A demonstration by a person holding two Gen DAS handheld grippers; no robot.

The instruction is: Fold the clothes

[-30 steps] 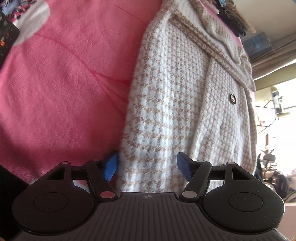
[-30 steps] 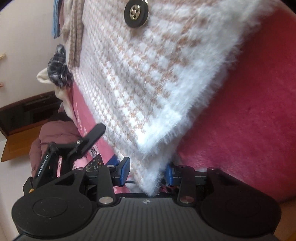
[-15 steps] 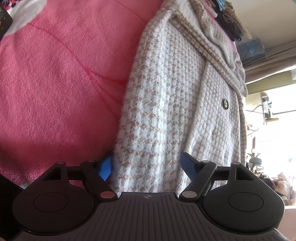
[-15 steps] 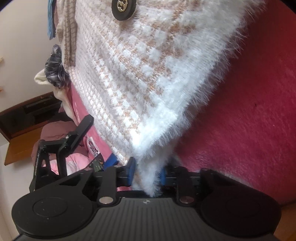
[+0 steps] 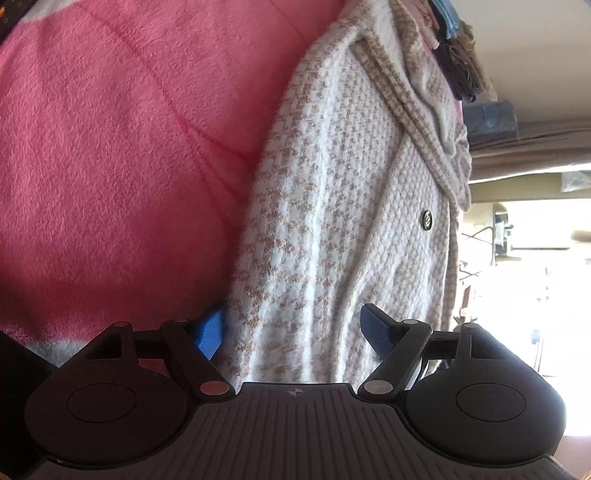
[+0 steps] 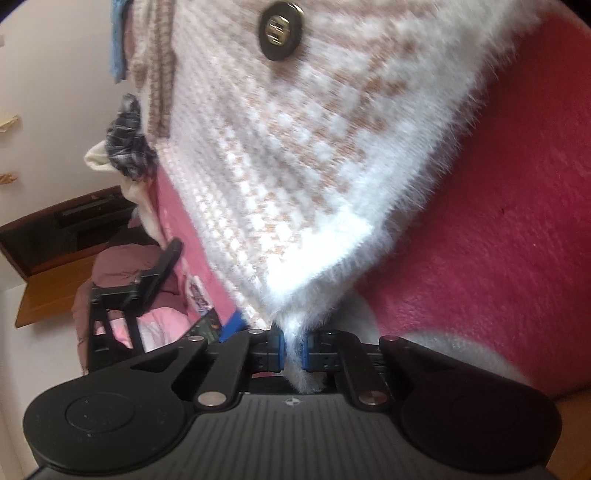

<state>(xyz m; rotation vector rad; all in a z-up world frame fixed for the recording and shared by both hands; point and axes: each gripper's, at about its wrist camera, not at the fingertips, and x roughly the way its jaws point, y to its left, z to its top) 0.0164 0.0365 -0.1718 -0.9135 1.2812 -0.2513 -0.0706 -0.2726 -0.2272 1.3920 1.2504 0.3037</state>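
A fuzzy white and beige houndstooth jacket with a dark round button lies on a pink fleece blanket. My left gripper is open, its blue pads on either side of the jacket's hem edge. In the right wrist view the jacket fills the top, with a button. My right gripper is shut on the jacket's fluffy bottom corner.
A heap of other clothes lies beyond the jacket's collar. In the right wrist view a black stand, a maroon garment and a wooden cabinet stand at the left. The blanket spreads to the right.
My right gripper has closed onto the jacket's corner, which was loose between the open pads a second ago. My left gripper has stayed open and slid slightly further around the hem.
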